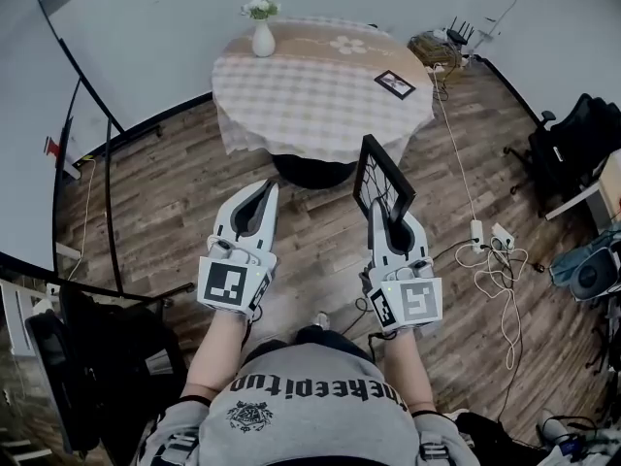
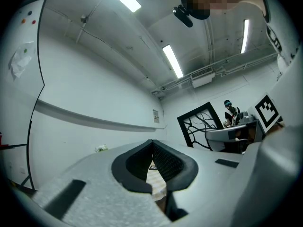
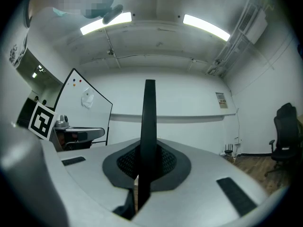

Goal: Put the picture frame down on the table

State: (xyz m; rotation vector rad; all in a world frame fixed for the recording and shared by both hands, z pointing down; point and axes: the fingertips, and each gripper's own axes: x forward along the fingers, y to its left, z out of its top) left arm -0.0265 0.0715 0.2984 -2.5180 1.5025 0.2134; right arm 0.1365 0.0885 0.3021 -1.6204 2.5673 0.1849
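A black picture frame (image 1: pixel 383 181) with a branch-pattern cutout stands upright in my right gripper (image 1: pixel 381 210), which is shut on its lower edge. In the right gripper view the frame (image 3: pixel 149 122) shows edge-on as a dark vertical bar clamped between the pads of the right gripper (image 3: pixel 147 148). My left gripper (image 1: pixel 267 190) is level with it on the left, shut with nothing in it; its pads (image 2: pixel 165 161) meet at the tip. The left gripper view shows the frame (image 2: pixel 201 124) off to the right. The round table (image 1: pixel 310 105) with a checked cloth lies ahead of both grippers.
On the table stand a white vase with flowers (image 1: pixel 263 29) and a small dark-framed picture (image 1: pixel 395 83). A whiteboard stand (image 1: pixel 58 134) is on the left. An office chair (image 1: pixel 572 144) and power strips with cables (image 1: pixel 490 236) are on the wooden floor at the right.
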